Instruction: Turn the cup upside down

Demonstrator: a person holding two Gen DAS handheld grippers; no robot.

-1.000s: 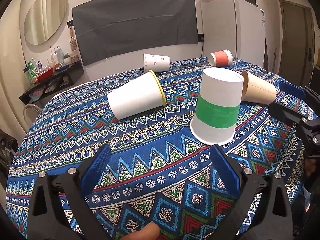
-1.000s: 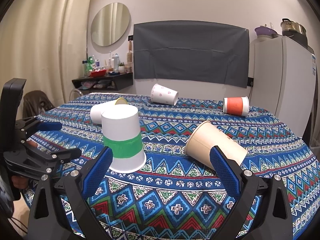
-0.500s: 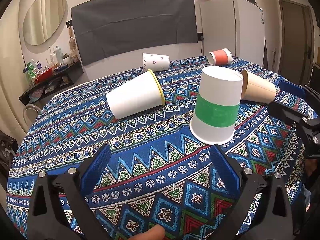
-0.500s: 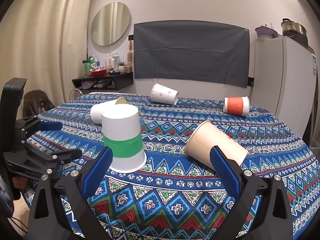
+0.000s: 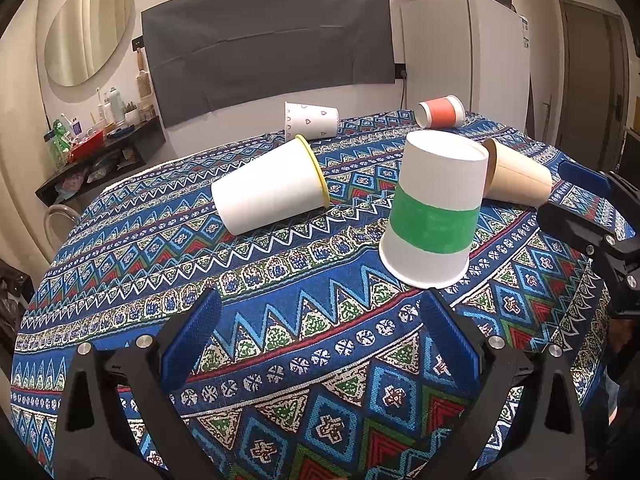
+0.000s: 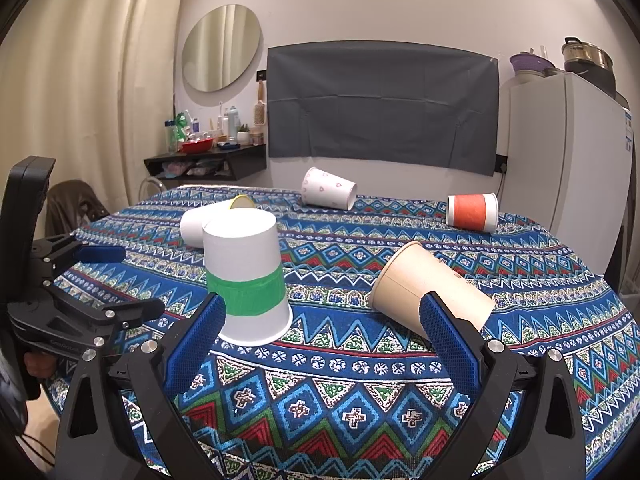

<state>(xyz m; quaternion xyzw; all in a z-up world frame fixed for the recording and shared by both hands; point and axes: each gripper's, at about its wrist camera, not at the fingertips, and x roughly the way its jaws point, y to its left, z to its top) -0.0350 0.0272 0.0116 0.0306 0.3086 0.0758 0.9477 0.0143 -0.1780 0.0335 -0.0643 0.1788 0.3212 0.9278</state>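
Observation:
A white cup with a green band (image 5: 434,212) stands upside down on the patterned tablecloth; it also shows in the right wrist view (image 6: 246,276). My left gripper (image 5: 320,336) is open and empty, a little short of that cup and to its left. My right gripper (image 6: 320,336) is open and empty, with the green-band cup just beyond its left finger and a tan cup (image 6: 432,290) lying on its side by its right finger. The tan cup also shows in the left wrist view (image 5: 516,174).
A white cup with a yellow rim (image 5: 272,190) lies on its side. A heart-print cup (image 5: 310,120) and an orange cup (image 5: 440,112) lie on their sides at the back. A fridge (image 6: 568,152) stands at the right. A shelf (image 6: 204,160) hangs at the left wall.

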